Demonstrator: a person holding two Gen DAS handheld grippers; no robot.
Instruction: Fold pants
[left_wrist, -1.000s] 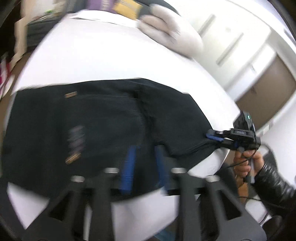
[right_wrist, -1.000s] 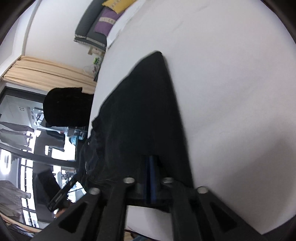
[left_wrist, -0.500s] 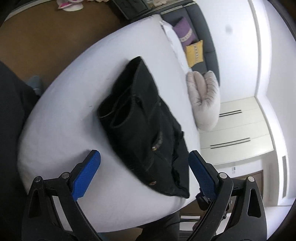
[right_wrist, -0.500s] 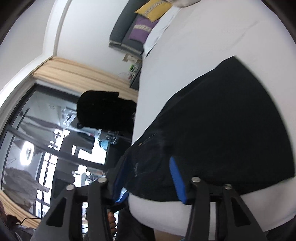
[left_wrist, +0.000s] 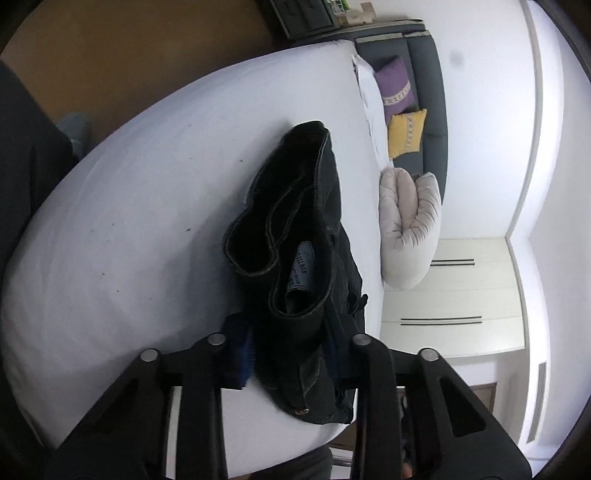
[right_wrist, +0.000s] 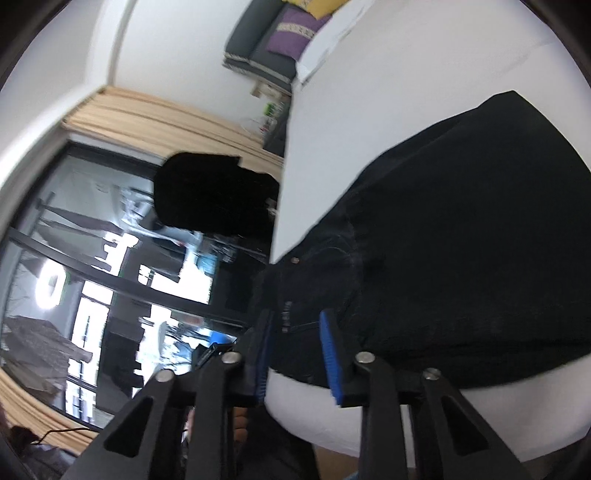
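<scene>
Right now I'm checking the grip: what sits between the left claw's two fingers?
In the left wrist view, the bunched end of the black pants fills the gap of the left claw; nothing else lies there.

close wrist views, shared pants (left_wrist: 295, 258), bed (left_wrist: 147, 221)

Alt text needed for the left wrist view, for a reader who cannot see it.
The left gripper has its jaws closed around the near end of the folded black pants on a white bed. A grey pillow lies beyond, with purple and yellow cushions on a dark sofa behind.
</scene>
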